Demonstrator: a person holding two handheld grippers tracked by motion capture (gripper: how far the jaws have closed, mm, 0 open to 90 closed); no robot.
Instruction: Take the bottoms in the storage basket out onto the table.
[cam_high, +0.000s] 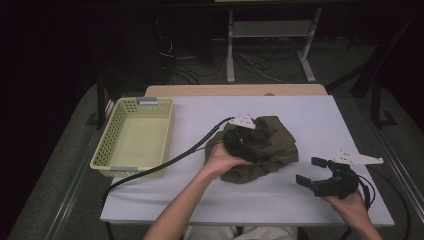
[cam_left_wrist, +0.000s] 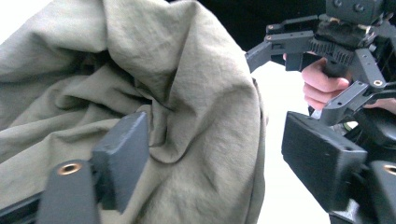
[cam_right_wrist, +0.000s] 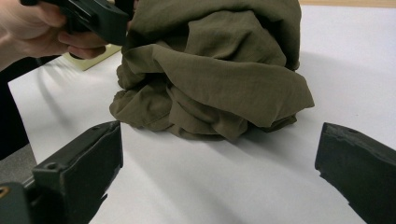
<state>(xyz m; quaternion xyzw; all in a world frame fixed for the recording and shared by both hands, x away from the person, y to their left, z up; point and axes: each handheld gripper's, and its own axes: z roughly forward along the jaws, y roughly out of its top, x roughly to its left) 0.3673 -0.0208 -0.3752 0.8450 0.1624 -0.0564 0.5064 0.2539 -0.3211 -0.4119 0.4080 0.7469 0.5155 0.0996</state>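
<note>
Your basket sat at the left of the bench. The cloth lay bunched in the middle, your left hand-held gripper against it, your right hand-held gripper apart, right of it.

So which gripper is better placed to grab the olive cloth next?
Left. The left gripper is already at the crumpled olive cloth, jaws open around a fold; the right gripper sits open, clear of it.
</note>
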